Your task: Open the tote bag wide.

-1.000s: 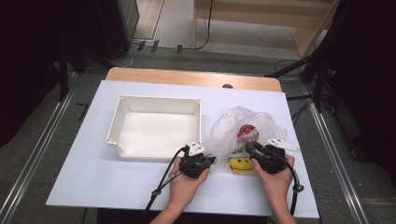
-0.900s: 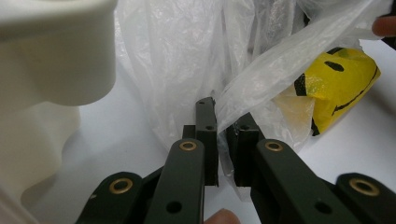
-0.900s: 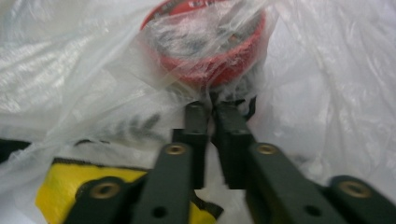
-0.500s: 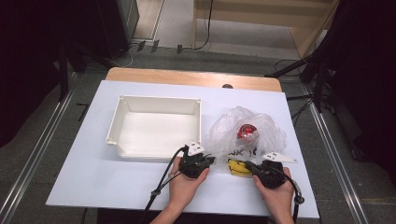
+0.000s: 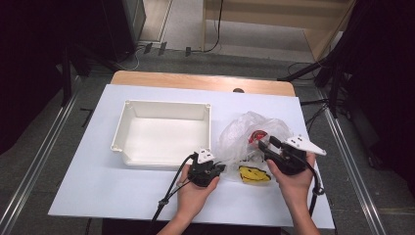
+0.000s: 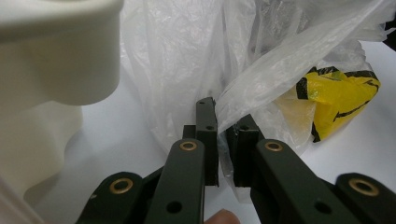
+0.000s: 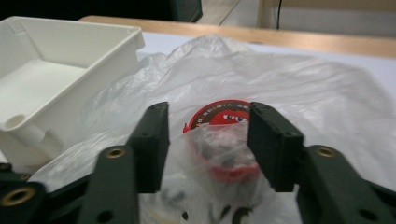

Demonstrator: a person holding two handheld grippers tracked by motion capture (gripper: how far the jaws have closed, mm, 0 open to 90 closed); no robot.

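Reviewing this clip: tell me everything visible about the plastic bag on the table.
The bag is thin, clear, crinkled plastic, lying crumpled on the white table right of the tray. Through it shows a round red item with a cartoon face; a yellow packet with black markings sits at its near edge. The left gripper is shut on a fold of it. The right gripper is open, jaws either side of the red item.

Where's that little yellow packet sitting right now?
In the high view the yellow packet lies on the white table between the two grippers, at the near edge of the clear plastic bag, right of the white tray.
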